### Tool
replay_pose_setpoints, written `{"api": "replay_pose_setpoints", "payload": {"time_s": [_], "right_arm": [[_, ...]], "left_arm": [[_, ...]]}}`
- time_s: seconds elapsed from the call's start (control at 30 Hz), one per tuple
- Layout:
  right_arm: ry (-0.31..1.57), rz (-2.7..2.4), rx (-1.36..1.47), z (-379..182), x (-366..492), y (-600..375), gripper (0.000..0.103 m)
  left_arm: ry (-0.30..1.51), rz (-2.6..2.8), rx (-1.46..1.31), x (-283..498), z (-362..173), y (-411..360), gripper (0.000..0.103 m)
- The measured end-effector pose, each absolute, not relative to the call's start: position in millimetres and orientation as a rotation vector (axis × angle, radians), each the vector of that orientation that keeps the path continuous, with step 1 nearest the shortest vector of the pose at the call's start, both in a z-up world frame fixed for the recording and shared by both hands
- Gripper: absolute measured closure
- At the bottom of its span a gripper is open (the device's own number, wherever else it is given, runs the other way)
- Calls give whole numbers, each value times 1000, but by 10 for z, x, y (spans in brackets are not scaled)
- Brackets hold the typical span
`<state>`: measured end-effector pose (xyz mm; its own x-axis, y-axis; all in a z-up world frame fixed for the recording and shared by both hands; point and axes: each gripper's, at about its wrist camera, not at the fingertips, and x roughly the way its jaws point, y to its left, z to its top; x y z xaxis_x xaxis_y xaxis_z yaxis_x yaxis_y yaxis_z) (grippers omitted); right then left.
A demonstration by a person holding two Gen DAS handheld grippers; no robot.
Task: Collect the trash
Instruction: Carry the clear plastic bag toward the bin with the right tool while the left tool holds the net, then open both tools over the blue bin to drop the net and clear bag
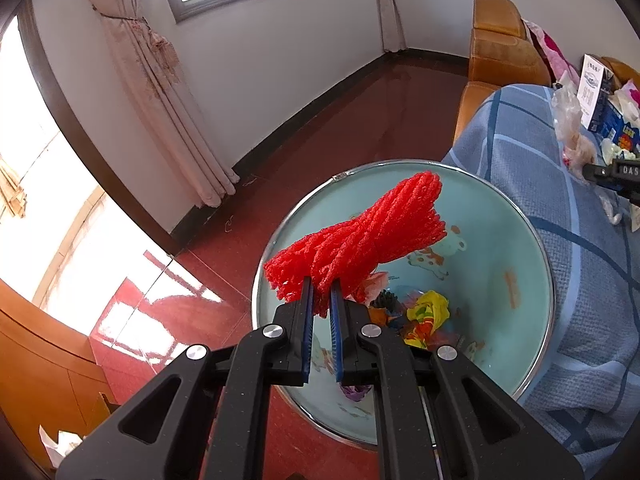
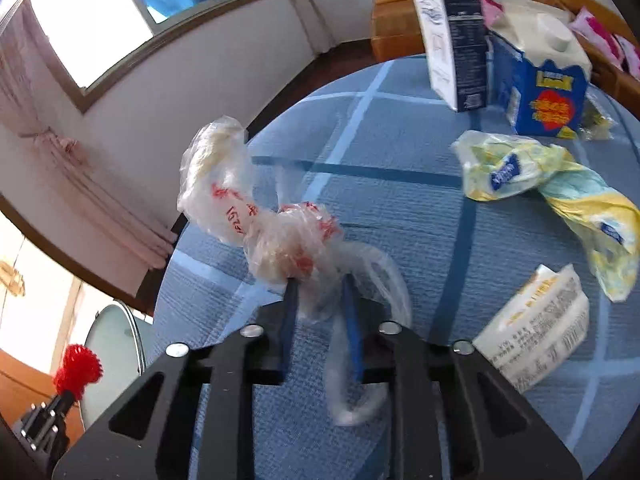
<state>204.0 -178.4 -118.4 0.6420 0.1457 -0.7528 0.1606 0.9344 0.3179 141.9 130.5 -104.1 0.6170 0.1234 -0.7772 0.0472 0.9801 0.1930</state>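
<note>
From the left wrist view, the left hand-held gripper (image 1: 322, 284) is seen clamped on a bundle of red foam netting (image 1: 360, 236), which is held in the air over the open mouth of a pale blue trash bin (image 1: 520, 264). Crumpled wrappers (image 1: 426, 316) already lie at the bin's bottom. The bin stands on the red floor (image 1: 320, 128), just beside the bench (image 1: 552, 168) draped in blue checked cloth. The step in hand on this side is judged to be the drop: the jaws need only be parted while the netting hangs inside the rim.

From the right wrist view, the right hand-held gripper (image 2: 320, 292) is seen over the bench with its jaws nearly closed on a crumpled clear plastic bag (image 2: 280, 240) printed in red; the film is pinched between the pads, and the grip looks loose. Other trash remains on the cloth: a yellow-green wrapper (image 2: 552, 184), a white packet (image 2: 536, 328), a blue milk carton (image 2: 540, 80) and a tall dark carton (image 2: 452, 36). Next, the bag is judged to need lifting clear and carrying leftward to the bin, once the grip is firm.
</note>
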Motion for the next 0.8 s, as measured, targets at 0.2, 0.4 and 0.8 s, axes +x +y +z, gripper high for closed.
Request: {"api": "replay_pose_setpoints", "payload": {"time_s": [0.2,0.4,0.8], "right_arm": [[827,54,256,-1002,1974,-1667,96],[765,195,101,-809,1770,-1229,97],[763,496,-95,-837,1533,-404,68]], "left_arm": [[907,56,213,1384,-1028,1350,95],[896,87,253,1308,-978,1418,95],[875,135,288,1277,-964,1473,69]]}}
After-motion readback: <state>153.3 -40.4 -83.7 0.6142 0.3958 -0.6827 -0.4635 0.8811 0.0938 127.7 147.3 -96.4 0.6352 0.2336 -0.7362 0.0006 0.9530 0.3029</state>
